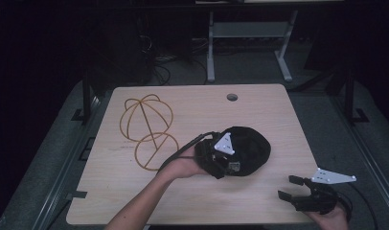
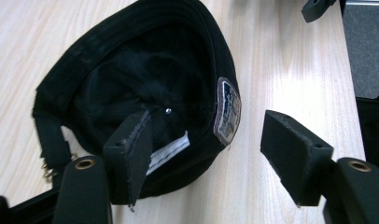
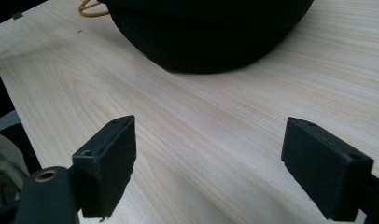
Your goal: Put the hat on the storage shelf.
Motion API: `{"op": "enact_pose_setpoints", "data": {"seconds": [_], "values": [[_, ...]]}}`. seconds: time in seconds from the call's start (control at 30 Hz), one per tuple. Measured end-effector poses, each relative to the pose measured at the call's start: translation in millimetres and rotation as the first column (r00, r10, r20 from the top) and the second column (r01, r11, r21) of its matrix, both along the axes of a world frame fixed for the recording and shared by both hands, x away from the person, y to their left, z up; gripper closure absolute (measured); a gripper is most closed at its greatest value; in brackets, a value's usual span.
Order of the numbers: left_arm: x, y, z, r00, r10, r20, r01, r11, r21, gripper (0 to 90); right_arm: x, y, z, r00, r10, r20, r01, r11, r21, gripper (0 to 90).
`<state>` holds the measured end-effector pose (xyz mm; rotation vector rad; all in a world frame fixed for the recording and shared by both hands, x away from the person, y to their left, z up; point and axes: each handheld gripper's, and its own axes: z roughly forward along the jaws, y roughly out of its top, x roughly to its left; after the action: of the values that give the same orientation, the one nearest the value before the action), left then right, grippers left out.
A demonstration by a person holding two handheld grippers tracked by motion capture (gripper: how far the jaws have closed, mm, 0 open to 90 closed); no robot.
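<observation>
Soft black fabric cap upturned mid-frame on light wooden surface, looks light and floppy; grab the stiffer brim edge. Left tool wide open, straddling the rim; right tool open, empty

My surface: pale wood, one round hole by the far edge.
I see a black cap lying mid-surface, a yellow wire frame to its left.
</observation>
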<state>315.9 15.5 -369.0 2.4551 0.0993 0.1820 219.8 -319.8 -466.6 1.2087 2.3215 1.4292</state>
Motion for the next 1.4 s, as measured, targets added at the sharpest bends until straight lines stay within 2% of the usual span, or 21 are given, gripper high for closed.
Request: {"op": "enact_pose_setpoints", "data": {"seconds": [0.1,0.27,0.4,0.67,0.73,0.87,1.0,1.07,1.23,1.37,1.4], "values": [[1.7,-5.0,-3.2,0.9999,-0.016,-0.004,0.016,0.9997,0.016,38.1,0.0,0.2,-0.2,1.0000,0.001,-0.001,-0.001,1.000,-0.003,17.4],[7.0,-9.1,-9.8,0.9990,-0.027,-0.037,0.028,0.9984,0.049,44.0,0.2,0.8,-0.4,1.0000,0.002,0.000,-0.002,1.000,-0.006,17.5],[10.0,-9.8,-13.0,0.9982,-0.029,-0.054,0.031,0.9982,0.051,49.7,0.8,1.8,-0.9,1.0000,0.008,-0.003,-0.008,1.000,-0.012,18.8],[6.3,-13.1,-16.1,0.9972,-0.048,-0.057,0.052,0.9959,0.074,55.0,2.1,2.4,-2.5,0.9999,0.013,-0.009,-0.013,1.000,-0.009,20.0],[3.3,-14.9,-17.6,0.9965,-0.069,-0.048,0.073,0.9928,0.095,58.8,1.9,2.4,-2.6,0.9999,0.015,-0.008,-0.015,1.000,-0.008,20.3],[0.5,-18.2,-21.8,0.9931,-0.096,-0.067,0.104,0.9866,0.126,67.0,2.2,1.6,-3.4,0.9999,0.012,-0.011,-0.012,1.000,-0.001,20.4],[-1.7,-20.6,-25.2,0.9914,-0.112,-0.068,0.121,0.9816,0.147,73.8,2.3,1.9,-4.0,0.9998,0.012,-0.018,-0.012,1.000,-0.003,20.5],[-2.7,-21.2,-26.6,0.9907,-0.116,-0.072,0.125,0.9814,0.146,78.4,1.9,2.3,-3.9,0.9998,0.014,-0.017,-0.014,1.000,-0.005,20.7],[-0.1,-21.6,-25.3,0.9896,-0.111,-0.092,0.122,0.9844,0.127,81.0,2.3,4.4,-4.3,0.9997,0.018,-0.018,-0.018,1.000,0.003,21.3],[0.7,-20.2,-21.7,0.9899,-0.103,-0.097,0.113,0.9890,0.096,81.4,1.8,5.3,-2.9,0.9996,0.026,-0.010,-0.026,1.000,0.009,21.7],[2.6,-18.6,-17.7,0.9892,-0.099,-0.108,0.106,0.9922,0.065,81.5,1.9,5.8,-1.1,0.9997,0.023,-0.001,-0.023,1.000,0.017,21.4]]}}
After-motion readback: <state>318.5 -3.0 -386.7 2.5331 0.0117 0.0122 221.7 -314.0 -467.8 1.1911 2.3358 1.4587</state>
